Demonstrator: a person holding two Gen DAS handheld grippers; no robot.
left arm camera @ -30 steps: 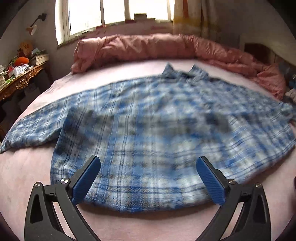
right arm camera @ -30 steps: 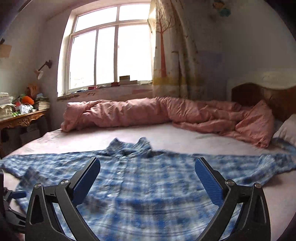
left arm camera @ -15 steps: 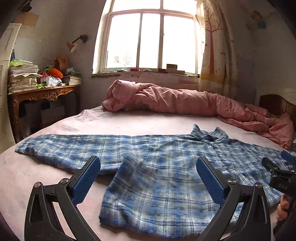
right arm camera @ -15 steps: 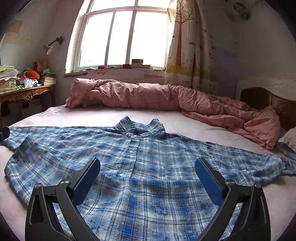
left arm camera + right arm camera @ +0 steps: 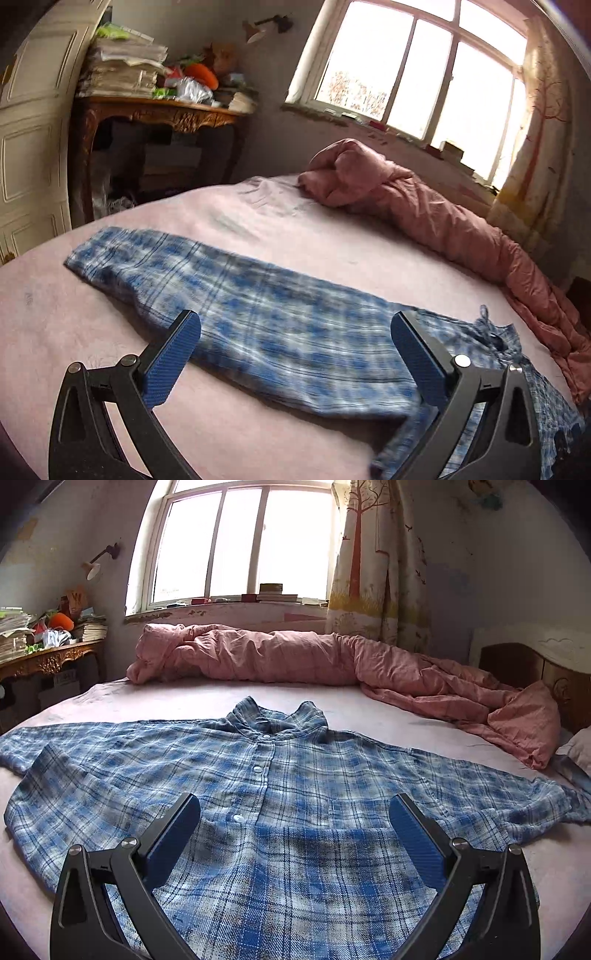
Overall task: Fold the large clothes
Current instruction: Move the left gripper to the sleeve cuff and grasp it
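Observation:
A blue plaid button-up shirt [image 5: 295,794] lies spread flat, front up, on the pink bed [image 5: 184,698], collar toward the window, sleeves stretched out to both sides. My right gripper [image 5: 295,834] is open and empty, hovering over the shirt's lower front. In the left wrist view the shirt's left sleeve [image 5: 258,314] runs across the bed, its cuff at the far left. My left gripper [image 5: 295,354] is open and empty, just above the sleeve's middle.
A rumpled pink duvet [image 5: 332,661] lies along the far side of the bed under the window. A carved wooden side table [image 5: 155,110] piled with papers stands left of the bed beside a white door [image 5: 29,129]. A wooden headboard [image 5: 546,679] is at right.
My left gripper has swung left from the shirt's body to over the left sleeve. My right gripper's view has settled lower and closer over the shirt front. Both stay open.

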